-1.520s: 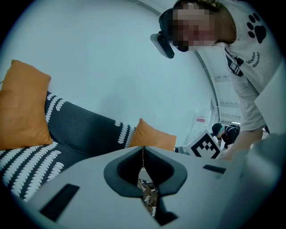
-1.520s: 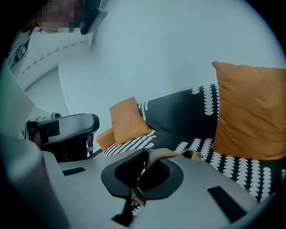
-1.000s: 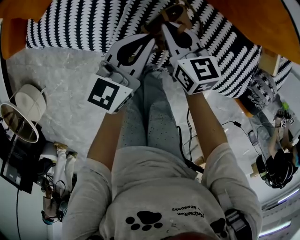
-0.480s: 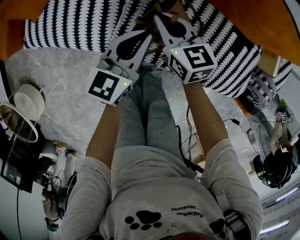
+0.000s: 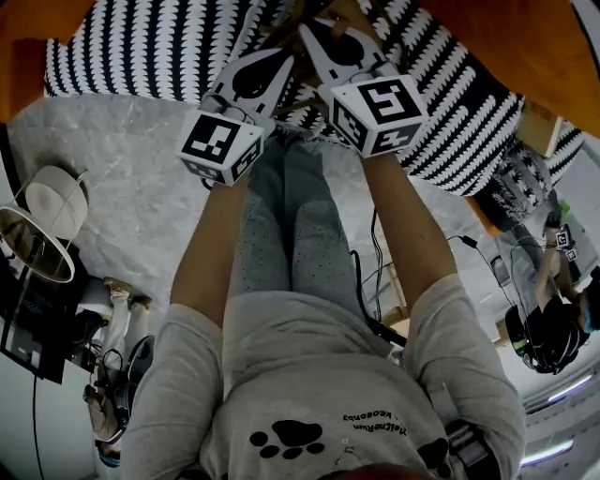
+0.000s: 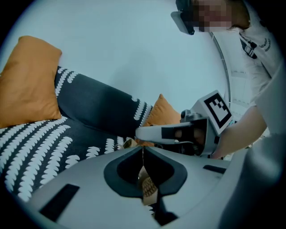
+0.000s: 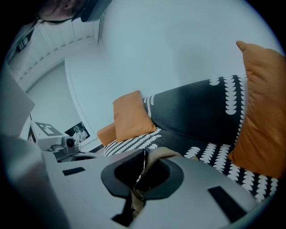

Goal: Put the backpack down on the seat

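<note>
The backpack shows only as tan webbing. My left gripper is shut, with a woven tan strap showing in the hollow behind its tips. My right gripper is shut on a tan strap that loops over its jaw. In the head view both grippers, left and right, reach side by side over the front edge of the seat, a sofa with a black cover printed with white leaf rows. Brown backpack material peeks out just past the tips; the bag's body is hidden.
Orange cushions lean on the sofa back, with another at the far end. A pale rug lies before the sofa. A round lamp shade stands at the left. Cables and another person are at the right.
Both grippers have moved up the picture, further over the sofa seat, still side by side with jaws shut. The brown backpack material has slid almost out of the top edge.
</note>
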The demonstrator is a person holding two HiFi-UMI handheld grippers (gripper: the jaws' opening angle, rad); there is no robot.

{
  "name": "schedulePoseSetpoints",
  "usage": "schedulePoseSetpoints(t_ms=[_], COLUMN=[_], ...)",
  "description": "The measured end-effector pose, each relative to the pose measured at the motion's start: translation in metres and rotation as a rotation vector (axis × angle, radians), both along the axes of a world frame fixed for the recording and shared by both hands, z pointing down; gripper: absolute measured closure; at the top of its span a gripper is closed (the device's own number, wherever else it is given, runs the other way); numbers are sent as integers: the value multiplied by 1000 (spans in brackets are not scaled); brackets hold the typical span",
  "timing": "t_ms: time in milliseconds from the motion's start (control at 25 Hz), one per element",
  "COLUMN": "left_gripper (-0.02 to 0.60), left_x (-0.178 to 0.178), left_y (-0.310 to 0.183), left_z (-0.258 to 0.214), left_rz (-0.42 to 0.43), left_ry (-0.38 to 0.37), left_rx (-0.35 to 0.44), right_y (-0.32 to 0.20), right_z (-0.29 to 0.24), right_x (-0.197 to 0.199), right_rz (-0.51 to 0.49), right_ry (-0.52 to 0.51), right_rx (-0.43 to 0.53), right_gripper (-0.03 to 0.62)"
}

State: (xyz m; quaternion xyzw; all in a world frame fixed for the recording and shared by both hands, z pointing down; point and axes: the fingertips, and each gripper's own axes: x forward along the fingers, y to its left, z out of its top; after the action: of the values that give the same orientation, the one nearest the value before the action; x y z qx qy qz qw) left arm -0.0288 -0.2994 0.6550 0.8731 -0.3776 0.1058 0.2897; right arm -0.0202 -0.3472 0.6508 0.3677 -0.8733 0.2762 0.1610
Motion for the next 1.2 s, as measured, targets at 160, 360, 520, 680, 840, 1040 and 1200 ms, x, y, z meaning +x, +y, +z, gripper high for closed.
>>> schedulePoseSetpoints(t_ms=[160,360,520,680,840,1040,1200], left_gripper=[560,560,560,560,560,560,560], left_x=[-3,1,11,16,17,8,13], left_y=[-3,-2,-2,-6,-7,-8,-6], left_z=[23,59,73,75,78,87,96], left_rz=[24,42,62,66,67,55,88], left_ry=[-41,-75,-84,-92,-112,-130,-131], left_rx=[-37,-101,-124,-128,-141,-173,-186], right_y=[-1,2,7,9,13,16,19], right_z=[2,16,21,24,31,39,47], right_x=[-8,-7,-2,4,9,19,34], right_rz=[-11,-5,5,23,40,99,133], right_ry=[0,-6,15,43,73,129,145], right_rx=[-12,-32,-44,-54,-92,-119,-141], right_gripper=[561,560,560,560,560,559,478])
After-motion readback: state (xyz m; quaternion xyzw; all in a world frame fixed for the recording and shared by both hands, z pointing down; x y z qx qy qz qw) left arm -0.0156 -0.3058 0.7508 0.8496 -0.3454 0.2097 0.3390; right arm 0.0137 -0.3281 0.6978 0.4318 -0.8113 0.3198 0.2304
